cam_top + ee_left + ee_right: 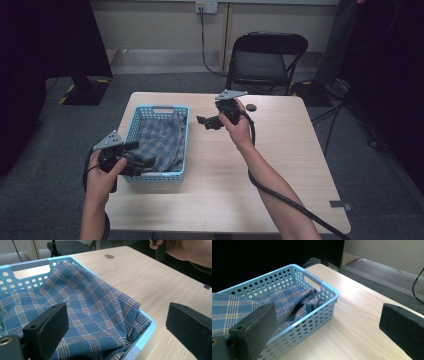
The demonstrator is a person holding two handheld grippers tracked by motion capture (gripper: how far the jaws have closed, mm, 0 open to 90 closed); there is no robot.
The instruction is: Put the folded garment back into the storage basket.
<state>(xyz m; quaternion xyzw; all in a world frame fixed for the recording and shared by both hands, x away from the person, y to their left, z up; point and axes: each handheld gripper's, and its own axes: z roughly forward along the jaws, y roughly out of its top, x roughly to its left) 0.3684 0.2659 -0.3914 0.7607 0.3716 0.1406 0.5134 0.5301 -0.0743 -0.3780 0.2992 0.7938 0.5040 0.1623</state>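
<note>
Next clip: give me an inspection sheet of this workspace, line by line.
Surface: light wood table, mostly bare.
Job's things: blue plaid cloth bunched inside a light blue perforated basket on the table's left part.
Clutter: small dark round disc near the far edge.
Grippers: left hand-held gripper open, at the basket's near corner; right hand-held gripper open, over the table right of the basket, holding nothing.
Cables: black cable trails from the right hand-held gripper along the forearm; a wall cable runs to the floor.
Surroundings: black folding chair behind the table, grey floor.
</note>
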